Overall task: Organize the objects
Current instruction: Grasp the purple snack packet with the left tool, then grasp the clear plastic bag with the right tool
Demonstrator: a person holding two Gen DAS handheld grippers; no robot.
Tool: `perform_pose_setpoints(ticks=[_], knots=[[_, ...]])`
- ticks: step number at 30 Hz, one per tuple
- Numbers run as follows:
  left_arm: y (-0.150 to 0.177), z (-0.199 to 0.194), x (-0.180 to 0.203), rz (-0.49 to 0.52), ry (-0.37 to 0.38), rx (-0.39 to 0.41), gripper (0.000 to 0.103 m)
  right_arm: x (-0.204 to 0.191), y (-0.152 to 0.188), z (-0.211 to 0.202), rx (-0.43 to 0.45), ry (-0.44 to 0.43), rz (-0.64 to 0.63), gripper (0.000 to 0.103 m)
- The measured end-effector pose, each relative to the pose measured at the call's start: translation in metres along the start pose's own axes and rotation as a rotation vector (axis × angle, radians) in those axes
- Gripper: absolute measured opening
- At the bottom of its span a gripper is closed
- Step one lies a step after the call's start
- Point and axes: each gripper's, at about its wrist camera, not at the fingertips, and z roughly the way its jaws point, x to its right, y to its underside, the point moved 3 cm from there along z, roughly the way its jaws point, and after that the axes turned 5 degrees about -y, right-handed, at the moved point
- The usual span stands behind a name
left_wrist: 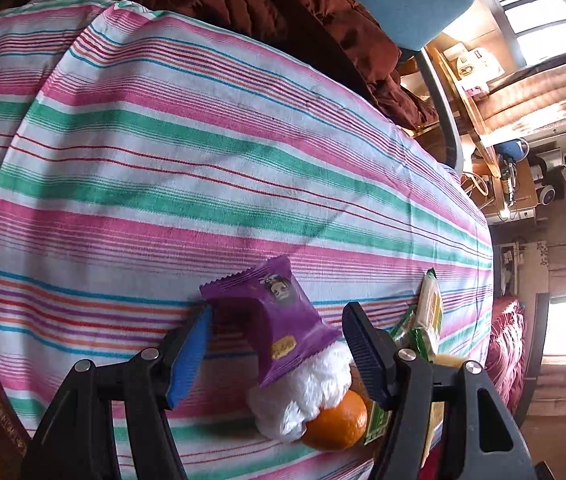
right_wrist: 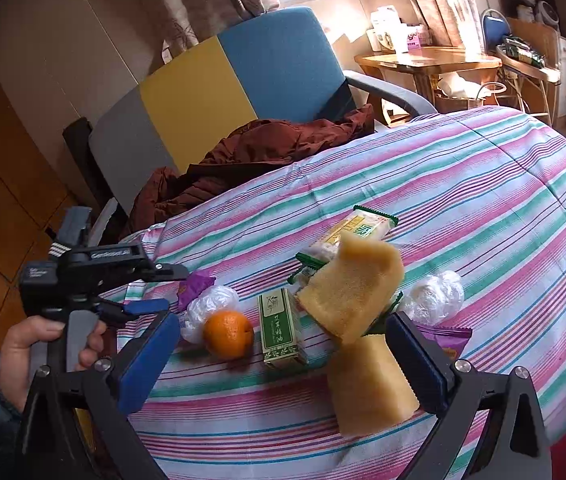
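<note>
Between the spread pads of the left gripper (left_wrist: 277, 356), a purple snack packet (left_wrist: 279, 320) leaned on a white plastic bag (left_wrist: 303, 396) beside an orange (left_wrist: 337, 424) on the striped table (left_wrist: 163, 160). Closing squarely on the packet's middle would likely spare the bag. Nearby, the right gripper (right_wrist: 279, 364) clamped a yellow sponge (right_wrist: 357, 300).

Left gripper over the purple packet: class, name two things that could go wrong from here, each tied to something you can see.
1. The purple packet leans on a crumpled white bag; the open left gripper, if it closes now, might catch the bag too.
2. The orange touches that bag and may roll if it gets nudged.
</note>
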Motion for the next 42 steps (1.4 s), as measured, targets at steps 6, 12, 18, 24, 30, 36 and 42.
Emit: perform_pose_setpoints(ticks=[6,12,18,24,30,36,42], knots=[[0.003,0.004,0.014,0.137,-0.091,0.067,0.043,-0.001,0.000,0.000,-0.007,-0.017,0.001,0.103],[0.014,-0.013,-0.009,0.244,-0.168,0.118,0.036,-0.003,0.001,0.000,-0.012,0.007,-0.018,0.103],[0.032,-0.054,-0.019,0.295,-0.133,0.199,0.034,-0.028,0.002,0.004,-0.063,0.011,-0.149,0.103],[0.048,-0.091,-0.025,0.318,-0.069,0.261,0.034,-0.085,0.001,0.047,-0.207,-0.015,-0.439,0.103],[0.073,-0.136,-0.038,0.311,0.019,0.320,0.034,-0.117,0.006,0.116,-0.379,0.007,-0.656,0.103],[0.099,-0.166,-0.066,0.300,0.037,0.355,0.034,-0.106,0.021,0.184,-0.539,0.074,-0.667,0.066],[0.123,-0.174,-0.111,0.221,0.015,0.360,0.034,-0.108,0.012,0.171,-0.453,0.078,-0.630,0.065]])
